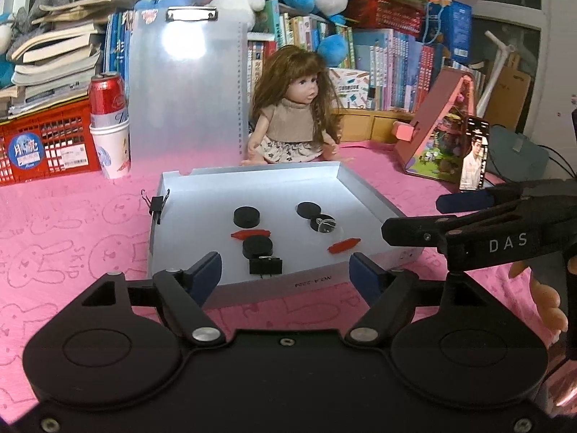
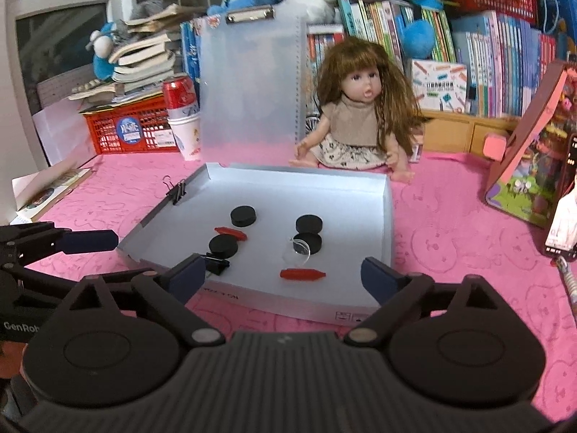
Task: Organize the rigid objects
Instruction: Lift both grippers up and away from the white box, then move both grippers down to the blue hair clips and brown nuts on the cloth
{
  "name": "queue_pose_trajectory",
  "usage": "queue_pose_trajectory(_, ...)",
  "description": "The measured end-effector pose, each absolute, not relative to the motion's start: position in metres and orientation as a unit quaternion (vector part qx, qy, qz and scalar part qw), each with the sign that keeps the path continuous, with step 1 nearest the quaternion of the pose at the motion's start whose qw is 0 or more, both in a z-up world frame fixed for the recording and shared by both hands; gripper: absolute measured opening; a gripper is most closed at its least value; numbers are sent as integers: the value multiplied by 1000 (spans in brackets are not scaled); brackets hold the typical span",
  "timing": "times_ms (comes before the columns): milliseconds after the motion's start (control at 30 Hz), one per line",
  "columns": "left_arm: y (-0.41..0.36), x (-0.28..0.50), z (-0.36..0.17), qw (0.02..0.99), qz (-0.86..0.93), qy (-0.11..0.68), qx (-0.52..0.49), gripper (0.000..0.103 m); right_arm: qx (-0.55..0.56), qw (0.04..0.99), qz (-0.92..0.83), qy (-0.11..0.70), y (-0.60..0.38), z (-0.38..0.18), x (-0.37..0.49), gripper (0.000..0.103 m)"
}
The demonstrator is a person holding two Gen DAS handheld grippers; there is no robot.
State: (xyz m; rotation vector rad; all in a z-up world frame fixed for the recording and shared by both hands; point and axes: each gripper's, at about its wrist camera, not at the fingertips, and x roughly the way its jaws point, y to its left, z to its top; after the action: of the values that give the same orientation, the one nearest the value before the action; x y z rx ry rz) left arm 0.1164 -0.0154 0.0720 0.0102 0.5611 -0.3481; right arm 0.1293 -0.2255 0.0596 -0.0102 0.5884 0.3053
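A shallow grey tray lies on the pink cloth. It holds several black discs, two red spindle pieces, a clear round lens and a black binder clip. Another binder clip grips the tray's left wall. My left gripper is open at the tray's near edge, with nothing between its fingers. My right gripper is open wide at the near right corner, also empty.
A doll sits behind the tray, with a translucent clipboard standing beside it. A red can in a paper cup and a red crate are at the back left. A pink toy house and a photo card stand at the right. Books line the back.
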Motion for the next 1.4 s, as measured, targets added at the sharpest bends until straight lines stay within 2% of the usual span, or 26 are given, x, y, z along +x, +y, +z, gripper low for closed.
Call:
queue_pose_trajectory(100, -15, 106, 71, 947, -177, 269, 11, 79, -5, 948, 163, 274, -227, 60, 120, 103)
queue_pose_trajectory(433, -9, 72, 61, 946, -190, 262, 14, 80, -29, 952, 186, 242, -231, 51, 90, 103)
queue_pose_trajectory(633, -4, 52, 48, 948, -190, 254, 34, 80, -38, 948, 191, 250, -237, 35, 77, 103)
queue_pose_trajectory(967, 7, 22, 29, 937, -229, 262, 36, 79, -114, 922, 241, 279, -234, 8, 52, 101)
queue_pose_trajectory(1133, 7, 16, 18, 933, -228, 276, 41, 78, -122, 914, 256, 290, -230, 0, 48, 96)
queue_pose_trajectory(1400, 9, 20, 7, 931, -216, 291, 49, 69, -148, 901, 268, 305, -222, -10, 46, 88)
